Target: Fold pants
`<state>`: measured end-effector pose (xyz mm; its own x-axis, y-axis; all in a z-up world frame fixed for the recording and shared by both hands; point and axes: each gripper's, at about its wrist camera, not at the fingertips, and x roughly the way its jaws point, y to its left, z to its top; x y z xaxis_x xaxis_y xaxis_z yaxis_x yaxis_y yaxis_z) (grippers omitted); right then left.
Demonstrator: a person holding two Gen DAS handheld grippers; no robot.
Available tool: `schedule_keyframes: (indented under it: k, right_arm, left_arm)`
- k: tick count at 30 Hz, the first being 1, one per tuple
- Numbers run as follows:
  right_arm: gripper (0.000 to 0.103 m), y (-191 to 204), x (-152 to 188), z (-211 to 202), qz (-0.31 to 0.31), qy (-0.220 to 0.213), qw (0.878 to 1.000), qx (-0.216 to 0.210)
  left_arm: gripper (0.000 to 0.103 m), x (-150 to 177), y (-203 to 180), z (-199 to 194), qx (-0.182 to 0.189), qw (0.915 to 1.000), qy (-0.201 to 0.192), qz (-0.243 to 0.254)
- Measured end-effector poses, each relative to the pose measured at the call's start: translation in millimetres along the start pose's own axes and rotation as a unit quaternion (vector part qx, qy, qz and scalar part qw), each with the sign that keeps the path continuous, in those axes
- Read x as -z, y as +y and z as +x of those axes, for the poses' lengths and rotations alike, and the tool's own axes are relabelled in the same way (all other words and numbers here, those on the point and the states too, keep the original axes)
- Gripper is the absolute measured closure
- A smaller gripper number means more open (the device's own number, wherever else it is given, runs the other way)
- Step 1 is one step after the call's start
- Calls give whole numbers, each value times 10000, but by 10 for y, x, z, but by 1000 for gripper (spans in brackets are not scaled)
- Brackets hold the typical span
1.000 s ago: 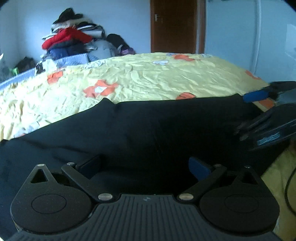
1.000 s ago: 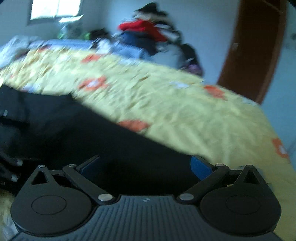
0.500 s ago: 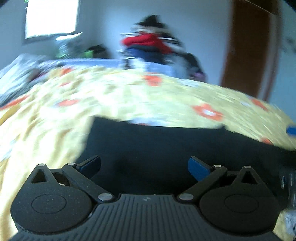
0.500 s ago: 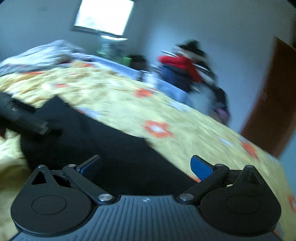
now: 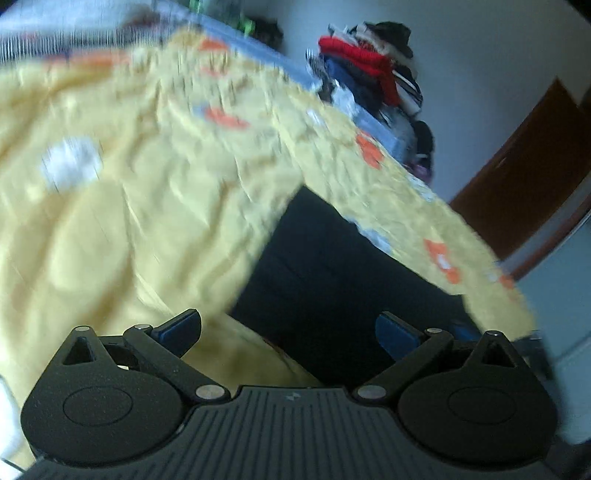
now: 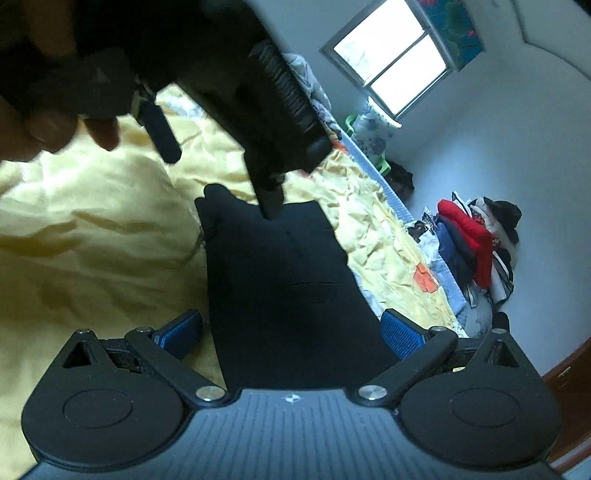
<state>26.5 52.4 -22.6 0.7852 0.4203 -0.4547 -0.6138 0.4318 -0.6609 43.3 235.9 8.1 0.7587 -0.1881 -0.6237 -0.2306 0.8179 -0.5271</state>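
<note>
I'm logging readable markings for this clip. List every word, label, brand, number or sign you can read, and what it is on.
No readable text in either view.
Left gripper body: a small embossed logo mark, no letters.
Right gripper body: the same small mark, no letters.
Colourful poster beside the window: too small and cut off to read.
Black pants and yellow bedsheet: no label or print with words visible.

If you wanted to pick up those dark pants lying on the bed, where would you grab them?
Probably the far narrow end of the pants, at a corner. They lie flat on the yellow bedspread, so slide one finger under that free edge from beyond it.
</note>
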Motion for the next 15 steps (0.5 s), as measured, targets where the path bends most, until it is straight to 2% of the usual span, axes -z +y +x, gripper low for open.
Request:
schedule_keyframes:
  k: [3, 6, 9, 12, 15]
  right_arm:
    - [0, 53, -52, 142, -96, 13, 9995, 298]
    - [0, 17, -94, 239, -15, -14, 9983, 578]
    - [0, -96, -91, 206, 354, -176, 9969, 678]
    - [0, -257, -47, 132, 759, -295, 9943, 685]
    - [0, -352, -36, 91, 1095, -362, 9912, 649]
  left_arm:
    - [1, 49, 94, 126, 480, 9968, 389, -512]
    - [1, 54, 106, 206, 761, 9930, 479, -768]
    - [1, 50, 138, 314, 1118, 9852, 625, -1143]
    - [0, 35, 172, 455, 1485, 9738, 677, -1584]
    - [0, -28, 103, 577, 1585, 9722, 470, -1659]
